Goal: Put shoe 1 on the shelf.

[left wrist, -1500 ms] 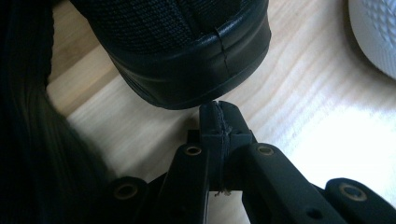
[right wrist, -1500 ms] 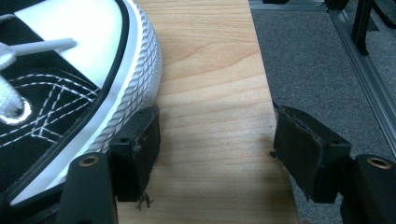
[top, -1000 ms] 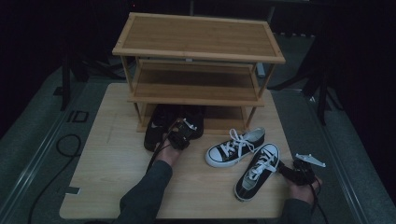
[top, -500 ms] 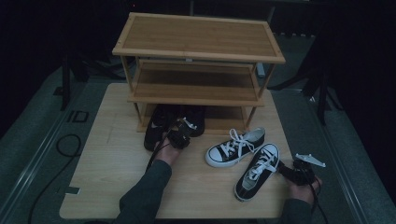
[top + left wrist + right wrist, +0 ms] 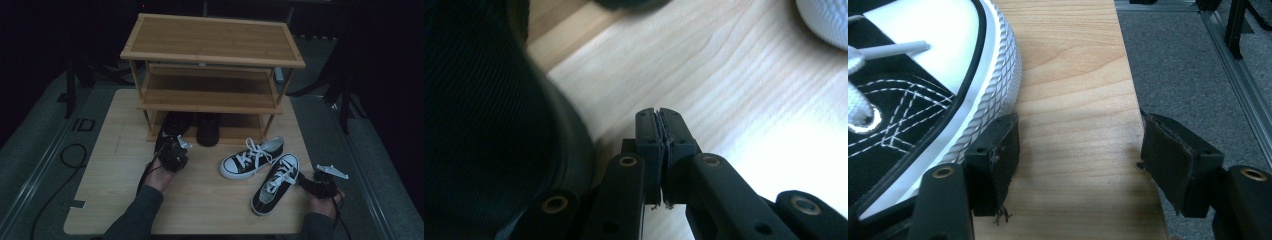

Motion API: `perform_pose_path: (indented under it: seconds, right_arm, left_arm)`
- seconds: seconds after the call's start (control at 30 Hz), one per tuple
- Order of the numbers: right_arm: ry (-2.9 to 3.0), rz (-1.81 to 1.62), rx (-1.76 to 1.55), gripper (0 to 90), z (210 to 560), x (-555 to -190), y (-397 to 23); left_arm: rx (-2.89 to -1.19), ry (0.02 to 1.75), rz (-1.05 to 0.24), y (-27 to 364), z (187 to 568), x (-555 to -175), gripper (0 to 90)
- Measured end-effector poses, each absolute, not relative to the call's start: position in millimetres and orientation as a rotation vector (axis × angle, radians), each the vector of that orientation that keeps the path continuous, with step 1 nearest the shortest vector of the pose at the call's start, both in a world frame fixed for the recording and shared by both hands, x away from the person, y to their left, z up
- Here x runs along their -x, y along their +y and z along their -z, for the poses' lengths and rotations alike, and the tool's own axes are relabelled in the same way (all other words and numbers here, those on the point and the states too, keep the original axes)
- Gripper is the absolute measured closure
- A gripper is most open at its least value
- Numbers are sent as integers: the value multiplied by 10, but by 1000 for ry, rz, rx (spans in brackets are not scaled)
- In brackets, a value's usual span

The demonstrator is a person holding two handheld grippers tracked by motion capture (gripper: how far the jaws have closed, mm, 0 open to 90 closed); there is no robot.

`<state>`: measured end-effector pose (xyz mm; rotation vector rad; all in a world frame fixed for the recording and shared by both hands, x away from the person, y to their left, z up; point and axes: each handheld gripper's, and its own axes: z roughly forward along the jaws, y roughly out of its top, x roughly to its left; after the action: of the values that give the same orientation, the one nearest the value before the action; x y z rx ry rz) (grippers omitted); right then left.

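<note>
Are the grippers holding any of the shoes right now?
No. The left gripper is shut on nothing, beside a black shoe. The right gripper is open, one jaw next to the black-and-white sneaker.

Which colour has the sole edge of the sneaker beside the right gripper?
White, ribbed; the sneaker upper is black. The right gripper view shows it best.

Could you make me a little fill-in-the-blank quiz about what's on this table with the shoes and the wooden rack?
1. The wooden rack has ____ shelves.
2. The two black shoes sit on the ____ shelf of the rack.
3. The left gripper has its jaws ____, with nothing between them.
4. The right gripper is open beside a black sneaker with ____ laces.

Missing words: three; bottom; shut; white
</note>
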<state>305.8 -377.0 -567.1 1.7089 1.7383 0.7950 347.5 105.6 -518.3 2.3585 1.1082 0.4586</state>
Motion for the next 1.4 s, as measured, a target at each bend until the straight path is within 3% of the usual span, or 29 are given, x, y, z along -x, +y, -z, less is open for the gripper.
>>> perform_pose_path:
  seconds: [0.93, 1.4]
  right_arm:
    - [1737, -795, -1710, 314, 5671, -3058, -3769]
    - [1736, -793, -1711, 314, 5670, -3057, -3767]
  left_arm:
    - [-2259, 1389, -573, 1900, 5206, -3500, 887]
    - [-2235, 1477, -556, 2078, 5310, -3472, 882]
